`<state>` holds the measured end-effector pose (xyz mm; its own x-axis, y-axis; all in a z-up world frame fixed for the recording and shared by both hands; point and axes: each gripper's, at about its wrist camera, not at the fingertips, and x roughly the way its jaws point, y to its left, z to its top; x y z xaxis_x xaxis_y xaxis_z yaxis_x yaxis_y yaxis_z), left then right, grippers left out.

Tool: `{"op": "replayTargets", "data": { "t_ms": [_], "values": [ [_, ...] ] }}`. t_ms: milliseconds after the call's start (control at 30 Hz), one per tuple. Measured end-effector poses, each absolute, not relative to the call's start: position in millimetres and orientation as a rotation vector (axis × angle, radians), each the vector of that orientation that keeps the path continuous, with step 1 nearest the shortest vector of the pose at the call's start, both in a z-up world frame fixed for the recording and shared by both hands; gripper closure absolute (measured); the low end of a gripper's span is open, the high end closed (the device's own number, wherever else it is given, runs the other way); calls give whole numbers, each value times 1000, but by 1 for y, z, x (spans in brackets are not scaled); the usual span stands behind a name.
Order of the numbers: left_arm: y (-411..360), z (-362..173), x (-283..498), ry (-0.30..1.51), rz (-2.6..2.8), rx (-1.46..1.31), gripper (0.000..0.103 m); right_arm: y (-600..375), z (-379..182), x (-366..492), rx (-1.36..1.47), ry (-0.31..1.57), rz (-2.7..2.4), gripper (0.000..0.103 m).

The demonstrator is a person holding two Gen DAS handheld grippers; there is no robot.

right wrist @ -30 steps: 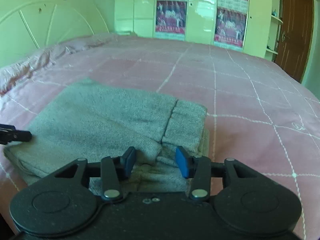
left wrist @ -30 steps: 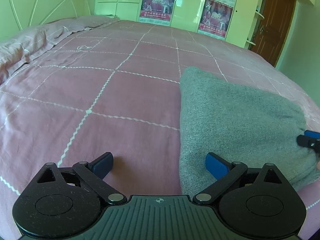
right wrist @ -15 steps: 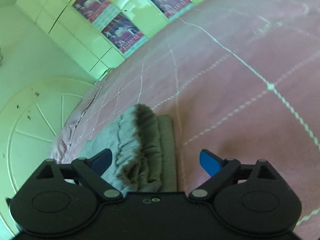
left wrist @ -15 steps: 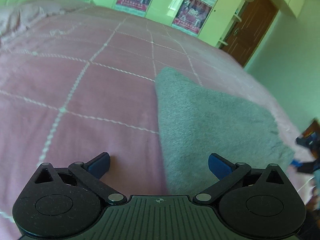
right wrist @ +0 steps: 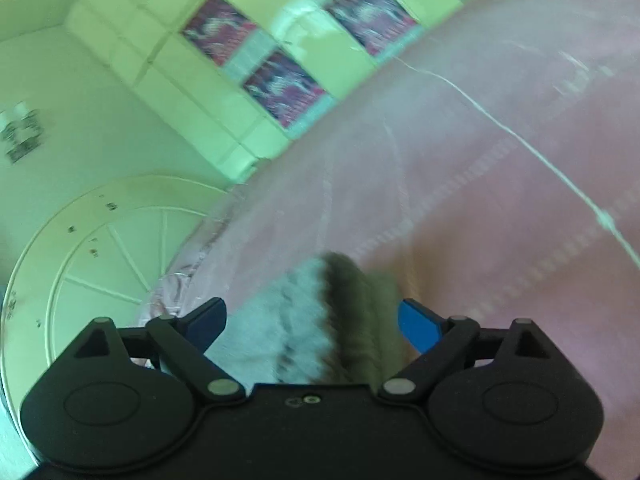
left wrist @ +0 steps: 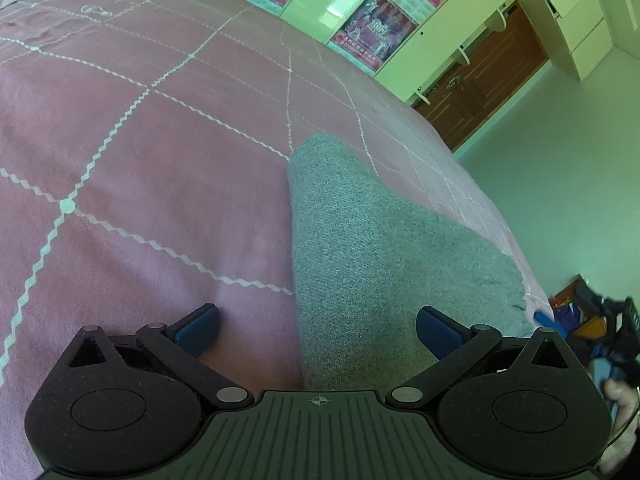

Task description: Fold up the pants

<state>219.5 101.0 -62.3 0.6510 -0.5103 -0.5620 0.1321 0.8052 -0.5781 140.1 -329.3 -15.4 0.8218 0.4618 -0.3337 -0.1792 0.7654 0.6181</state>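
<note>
The grey pants point(left wrist: 384, 248) lie folded into a compact stack on the pink bedspread point(left wrist: 140, 160), near its right edge. My left gripper point(left wrist: 318, 328) is open and empty, its right finger over the stack's near edge. In the blurred right wrist view the folded end of the pants point(right wrist: 340, 320) lies between the fingers of my right gripper point(right wrist: 312, 324), which is open and holds nothing. The right gripper also shows at the far right of the left wrist view point(left wrist: 592, 328), beyond the bed edge.
A pale headboard point(right wrist: 100, 264) stands at the left of the bed. Cream wardrobes with posters point(left wrist: 360, 24) line the far wall, with a brown door point(left wrist: 480, 80) beside them. The bed edge point(left wrist: 520, 264) drops to the floor just right of the pants.
My right gripper opened, let go of the pants and pulled back and tilted. My left gripper stayed open and swung, so the view tilts toward the bed's right edge.
</note>
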Motion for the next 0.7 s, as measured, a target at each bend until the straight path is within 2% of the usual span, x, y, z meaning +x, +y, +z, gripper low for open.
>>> {"op": "replayTargets", "data": {
  "t_ms": [67, 200, 233, 267, 333, 433, 500, 533, 567, 700],
  "values": [
    [96, -60, 217, 771, -368, -512, 0, -307, -6, 152, 520, 505, 451, 36],
    [88, -58, 216, 773, -360, -490, 0, -266, -21, 182, 355, 707, 489, 44],
    [89, -58, 216, 773, -361, -496, 0, -260, -25, 185, 271, 731, 440, 64],
    [90, -58, 216, 773, -365, -504, 0, -260, -26, 185, 227, 728, 395, 88],
    [99, -59, 215, 767, -374, -520, 0, -271, -26, 182, 231, 740, 355, 103],
    [107, -61, 213, 756, -382, -539, 0, -282, -25, 173, 260, 742, 355, 103],
    [107, -60, 215, 761, -379, -539, 0, -296, -20, 163, 353, 725, 367, 94],
    [108, -60, 215, 761, -377, -541, 0, -306, -18, 156, 417, 705, 372, 77],
    [109, -60, 214, 759, -376, -545, 0, -316, -18, 149, 461, 694, 352, 66],
    [112, -65, 214, 751, -369, -583, 0, -325, -20, 142, 467, 683, 347, 64]
  ]
}}
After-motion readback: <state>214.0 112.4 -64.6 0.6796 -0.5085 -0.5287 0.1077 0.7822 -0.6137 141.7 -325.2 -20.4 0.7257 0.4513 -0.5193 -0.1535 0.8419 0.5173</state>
